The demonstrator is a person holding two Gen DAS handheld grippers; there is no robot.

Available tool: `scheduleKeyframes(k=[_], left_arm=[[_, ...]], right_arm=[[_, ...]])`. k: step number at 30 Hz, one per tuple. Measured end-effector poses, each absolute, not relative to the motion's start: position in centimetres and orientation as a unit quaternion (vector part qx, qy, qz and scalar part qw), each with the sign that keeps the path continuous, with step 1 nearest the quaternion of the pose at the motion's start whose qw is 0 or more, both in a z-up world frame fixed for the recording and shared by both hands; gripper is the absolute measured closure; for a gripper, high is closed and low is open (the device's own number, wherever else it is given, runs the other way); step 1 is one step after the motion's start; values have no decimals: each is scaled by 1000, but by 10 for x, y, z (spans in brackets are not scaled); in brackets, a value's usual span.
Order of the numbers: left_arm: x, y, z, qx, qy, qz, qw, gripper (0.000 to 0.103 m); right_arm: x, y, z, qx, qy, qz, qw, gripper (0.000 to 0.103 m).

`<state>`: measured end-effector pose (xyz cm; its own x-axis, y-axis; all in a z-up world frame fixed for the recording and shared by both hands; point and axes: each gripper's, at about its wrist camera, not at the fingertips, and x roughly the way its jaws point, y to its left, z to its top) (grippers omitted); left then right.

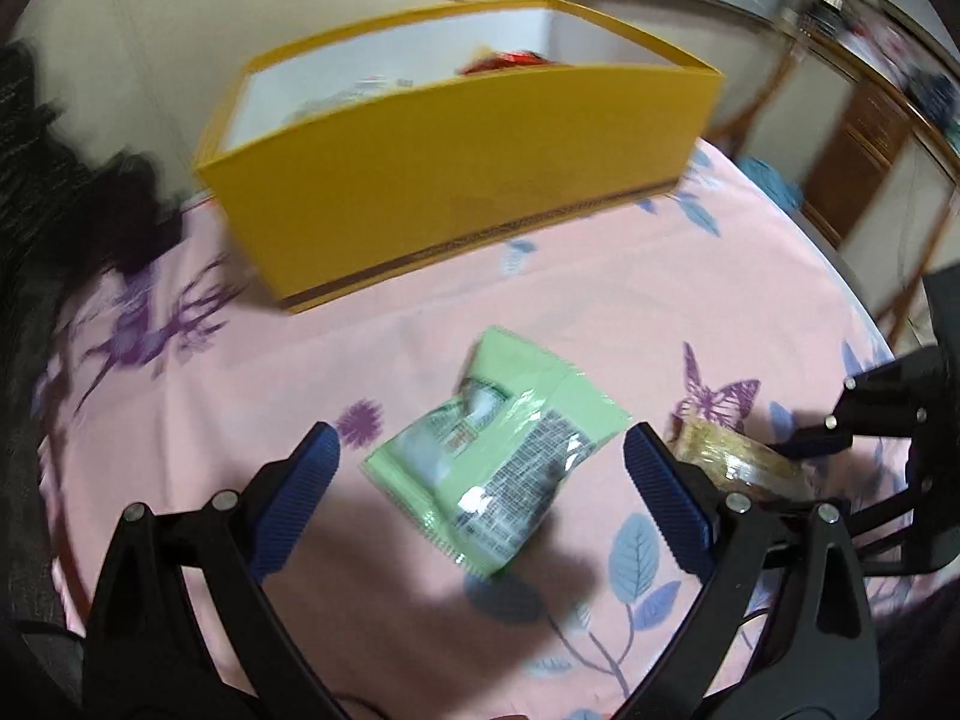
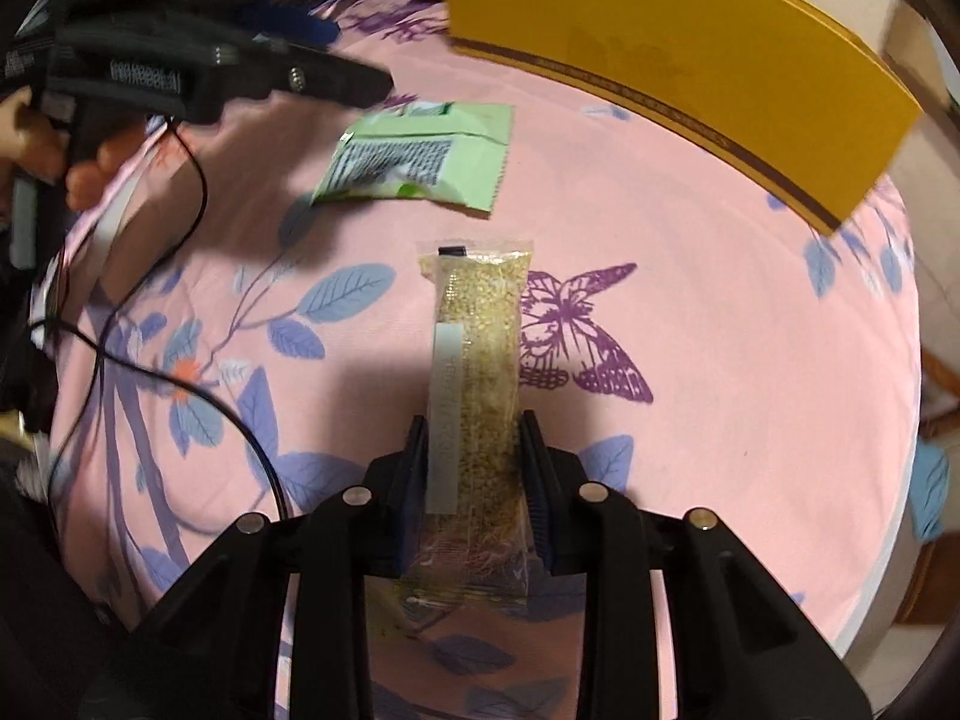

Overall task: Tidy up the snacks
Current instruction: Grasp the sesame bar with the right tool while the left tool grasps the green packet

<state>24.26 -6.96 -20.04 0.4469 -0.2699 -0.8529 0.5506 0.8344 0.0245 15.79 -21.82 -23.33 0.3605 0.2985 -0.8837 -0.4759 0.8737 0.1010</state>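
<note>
A light green snack packet point(image 1: 498, 462) lies flat on the pink floral tablecloth point(image 1: 372, 354), between the spread blue fingers of my left gripper point(image 1: 483, 456), which is open above it. The packet also shows in the right wrist view point(image 2: 420, 156). My right gripper point(image 2: 471, 450) is shut on a long clear-wrapped grain bar point(image 2: 477, 360), which lies lengthwise along the fingers on or just above the cloth. The bar also shows in the left wrist view point(image 1: 738, 462). A yellow open box point(image 1: 456, 168) stands at the back of the table with several snacks inside.
The yellow box point(image 2: 678, 60) is ahead and to the right in the right wrist view. A black cable point(image 2: 180, 276) trails over the cloth on the left. Dark fabric point(image 1: 102, 204) lies at the table's left edge. Wooden furniture point(image 1: 858, 144) stands beyond the right edge.
</note>
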Motion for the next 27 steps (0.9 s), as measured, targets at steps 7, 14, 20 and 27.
scheduleKeyframes(k=[7,14,20,27], left_arm=[[262,-88,-232,231,480,-330,779,5],[274,-88,-261,271,493,-362,743,4],[273,-79,-265,248,495,-356,753,4],[273,-81,-267,250,505,-353,747,2]], right_arm=[[155,-221,-233,-84,512,244,820,71],[156,-222,-233,-89,508,241,822,71],[153,-220,-233,-98,508,239,822,70],[157,-215,-233,-102,519,234,816,70]])
